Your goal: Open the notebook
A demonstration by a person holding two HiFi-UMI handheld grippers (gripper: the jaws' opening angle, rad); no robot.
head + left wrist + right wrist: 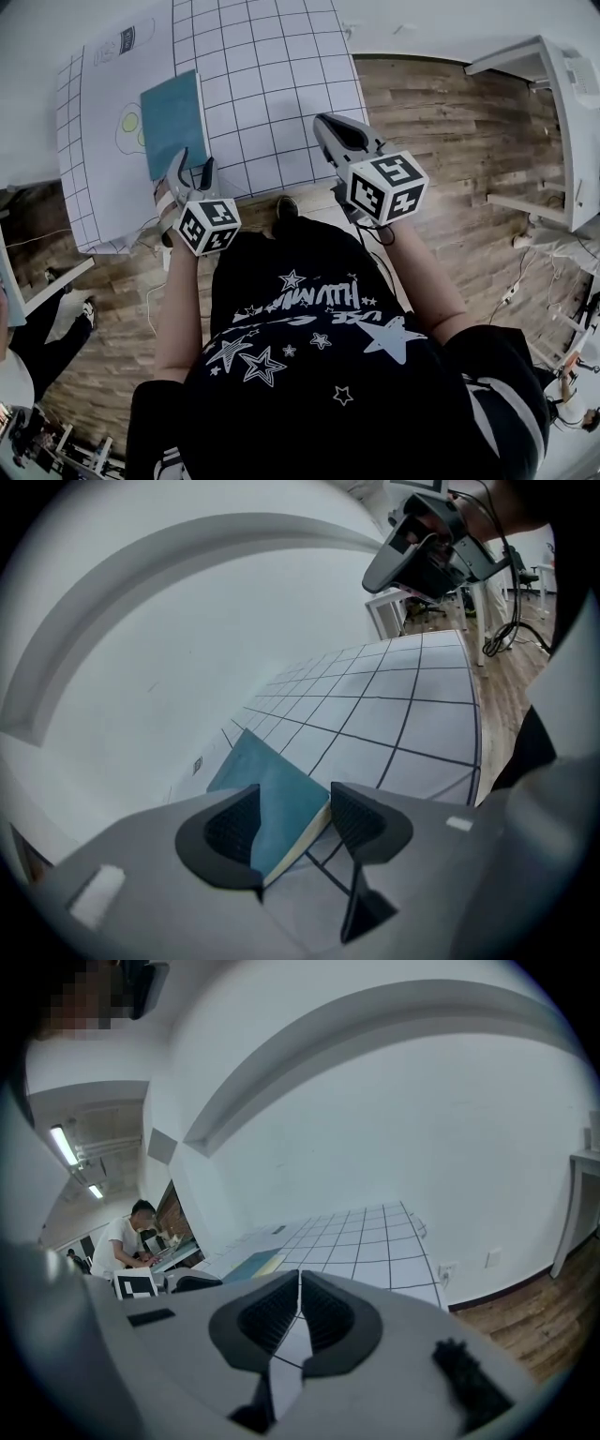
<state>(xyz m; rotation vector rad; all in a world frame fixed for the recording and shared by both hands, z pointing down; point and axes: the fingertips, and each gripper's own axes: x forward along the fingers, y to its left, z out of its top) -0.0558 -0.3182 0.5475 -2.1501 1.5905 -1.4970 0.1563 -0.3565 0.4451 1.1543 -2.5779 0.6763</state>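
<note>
1. Head view: the notebook (173, 122) is lying closed, teal cover up, on the mat (281, 75) at the upper left of the frame, so the opening is not yet done. The left gripper (192, 167) is reaching over its lower edge. The right gripper (326, 127) is hanging well apart, at centre, over the mat.
2. Left gripper view: this is showing what the head view is not. The jaws are standing wide, straddling the notebook's (272, 785) near corner at lower centre. The page edges are showing there, and the pads are, by my judgement, not pressing on it. Gripping and lifting the cover is what is remaining.
3. Right gripper view: the right jaws are sitting together, holding nothing. The notebook (246, 1265) is lying far off at centre left. A person (127, 1237) is working at a desk at middle left.
</note>
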